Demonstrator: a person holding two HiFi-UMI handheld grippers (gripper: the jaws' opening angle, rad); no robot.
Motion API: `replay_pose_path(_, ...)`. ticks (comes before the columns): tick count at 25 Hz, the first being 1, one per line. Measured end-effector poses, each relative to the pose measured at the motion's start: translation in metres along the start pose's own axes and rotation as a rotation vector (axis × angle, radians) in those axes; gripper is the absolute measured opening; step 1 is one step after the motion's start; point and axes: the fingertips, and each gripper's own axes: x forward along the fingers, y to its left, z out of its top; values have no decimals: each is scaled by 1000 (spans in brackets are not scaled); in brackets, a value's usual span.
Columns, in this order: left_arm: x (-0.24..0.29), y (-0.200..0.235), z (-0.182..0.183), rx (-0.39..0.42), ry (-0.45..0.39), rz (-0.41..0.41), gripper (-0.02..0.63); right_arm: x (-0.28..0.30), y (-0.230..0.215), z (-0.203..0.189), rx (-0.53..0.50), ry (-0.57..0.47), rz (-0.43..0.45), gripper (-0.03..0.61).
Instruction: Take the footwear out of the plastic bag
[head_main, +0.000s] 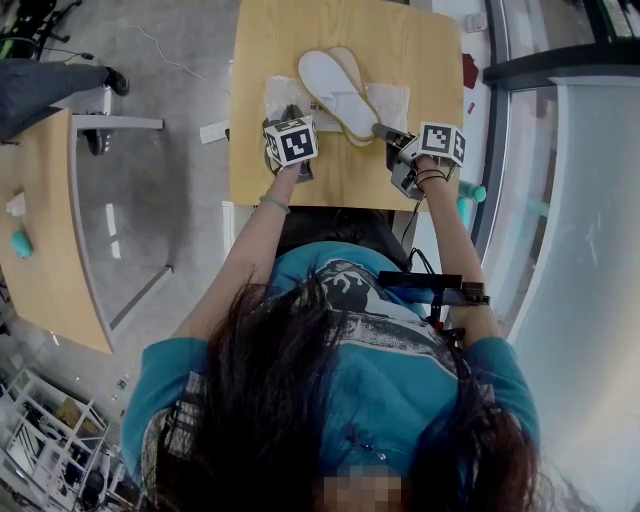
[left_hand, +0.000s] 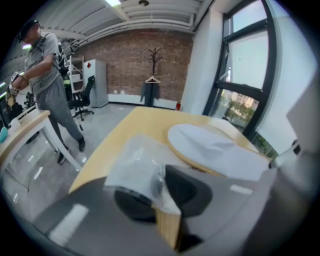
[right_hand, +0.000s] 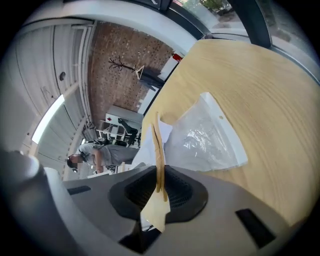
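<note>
The left gripper (left_hand: 162, 195) has its jaws almost pressed together on a corner of a clear plastic bag (left_hand: 132, 162). The film runs into the narrow slit between the pads and looks pinched there, with the rest of the bag lying flat and limp on the counter (head_main: 300, 40). The right gripper (right_hand: 160, 192) is likewise nearly closed, nipping a thin tan sole seen edge-on at the heel end of the slippers (head_main: 335, 90). I cannot tell whether it has one sole or both. From the head view the two white slippers lie overlapped in the middle of the counter, toes pointing away from the person, with no film over their tops. The pinched bag lies just beside them on the left and a second bag (right_hand: 210, 135) just beside them on the right. That second bag looks flat and empty, its hang-hole end showing in the right gripper view, and it is apart from the jaws. As I judge it, the main part of the task is done — the footwear appears to be out of its plastic. What seems left is tidying: setting the slipper end down, letting go of the empty bag, and perhaps drawing the bags clear of the pair. Whether a slipper edge rests on either bag is hard to make out.
</note>
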Motion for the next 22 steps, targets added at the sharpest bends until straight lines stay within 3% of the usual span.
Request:
replay_pose_path(7,2,-8,-20,36,58,-106,234,10,-28,-7,-122,18,-183,55)
replay_pose_path(12,-5,-2,-23,93,69,-117,321,11,-37,-7,-229,7,-231,73)
replay_pose_path(14,-8,3,-27,108,85,-114,349,9,-39,-7,-272,-1,-243,173)
replay_pose_path(15,-9,6,-28,121,90,-116,366,8,-39,-6,-278,-15,-242,187)
replay_pose_path(22,-20,21,-35,162,99,-157,425,4,-33,-4,-294,-73,-245,202)
